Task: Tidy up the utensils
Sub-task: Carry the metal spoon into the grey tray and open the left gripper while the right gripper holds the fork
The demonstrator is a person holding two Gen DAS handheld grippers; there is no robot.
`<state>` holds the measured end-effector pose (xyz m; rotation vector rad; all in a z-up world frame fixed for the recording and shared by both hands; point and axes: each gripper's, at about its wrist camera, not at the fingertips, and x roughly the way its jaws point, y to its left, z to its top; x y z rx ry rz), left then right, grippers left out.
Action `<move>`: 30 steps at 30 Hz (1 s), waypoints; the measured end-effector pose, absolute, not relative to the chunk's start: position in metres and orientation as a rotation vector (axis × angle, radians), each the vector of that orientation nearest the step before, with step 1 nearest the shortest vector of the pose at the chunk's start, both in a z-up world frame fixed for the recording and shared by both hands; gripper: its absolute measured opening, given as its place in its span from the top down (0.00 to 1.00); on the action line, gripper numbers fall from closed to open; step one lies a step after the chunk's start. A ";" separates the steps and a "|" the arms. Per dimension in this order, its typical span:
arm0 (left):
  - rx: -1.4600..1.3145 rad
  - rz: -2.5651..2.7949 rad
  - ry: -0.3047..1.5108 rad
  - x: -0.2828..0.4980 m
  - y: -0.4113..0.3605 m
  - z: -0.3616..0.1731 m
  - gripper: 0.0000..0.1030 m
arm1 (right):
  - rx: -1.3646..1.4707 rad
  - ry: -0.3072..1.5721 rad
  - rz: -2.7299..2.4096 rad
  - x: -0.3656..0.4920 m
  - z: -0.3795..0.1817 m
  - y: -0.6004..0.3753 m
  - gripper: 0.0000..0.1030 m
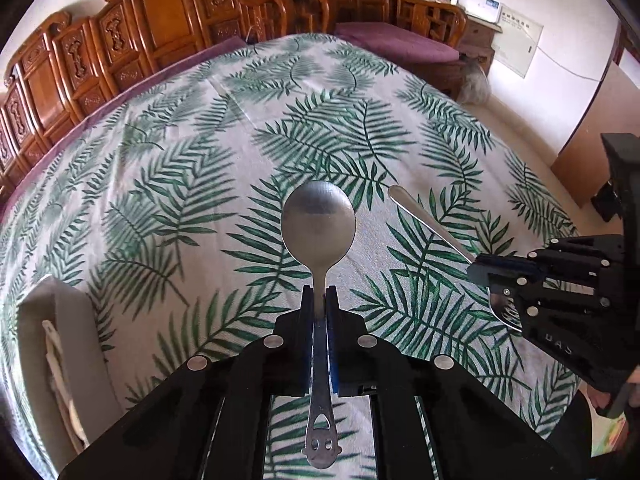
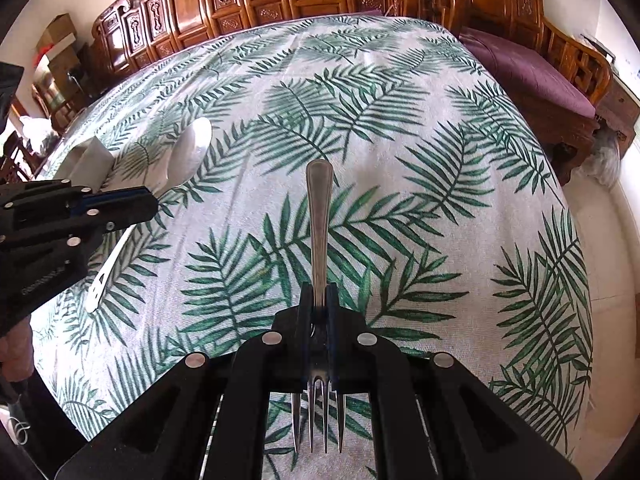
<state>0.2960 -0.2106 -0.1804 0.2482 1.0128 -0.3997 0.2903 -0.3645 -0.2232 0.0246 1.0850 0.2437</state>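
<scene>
My left gripper (image 1: 319, 300) is shut on the neck of a steel spoon (image 1: 318, 220), bowl pointing forward, above the leaf-print tablecloth (image 1: 192, 184). My right gripper (image 2: 319, 298) is shut on a steel fork (image 2: 319, 216), handle forward and tines back toward the camera. In the left wrist view the right gripper (image 1: 486, 276) is at the right with the fork (image 1: 428, 216) sticking out. In the right wrist view the left gripper (image 2: 150, 204) is at the left with the spoon (image 2: 188, 156).
A grey open container (image 1: 60, 360) with something white inside stands at the table's left; it also shows in the right wrist view (image 2: 90, 158). Carved wooden chairs (image 1: 160, 20) and a purple-cushioned bench (image 1: 400, 44) ring the far side of the table.
</scene>
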 end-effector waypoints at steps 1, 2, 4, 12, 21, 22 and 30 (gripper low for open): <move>0.247 -0.400 1.009 0.295 -0.209 -0.178 0.95 | 0.030 1.082 0.248 0.290 -0.222 -0.364 0.92; 0.245 -0.398 1.001 0.293 -0.205 -0.174 0.95 | 0.032 1.077 0.254 0.289 -0.219 -0.362 0.92; 0.243 -0.395 0.994 0.291 -0.200 -0.169 0.95 | 0.026 1.070 0.260 0.288 -0.215 -0.358 0.92; 0.223 -0.373 0.954 0.276 -0.167 -0.146 0.95 | -0.006 1.036 0.299 0.281 -0.199 -0.338 0.92; 0.198 -0.326 0.926 0.263 -0.127 -0.129 0.95 | -0.035 1.004 0.350 0.272 -0.183 -0.313 0.92; 0.190 -0.317 0.922 0.262 -0.120 -0.127 0.95 | -0.038 1.002 0.355 0.271 -0.182 -0.310 0.92; 0.158 -0.268 0.907 0.256 -0.080 -0.120 0.95 | -0.068 0.990 0.405 0.262 -0.175 -0.284 0.92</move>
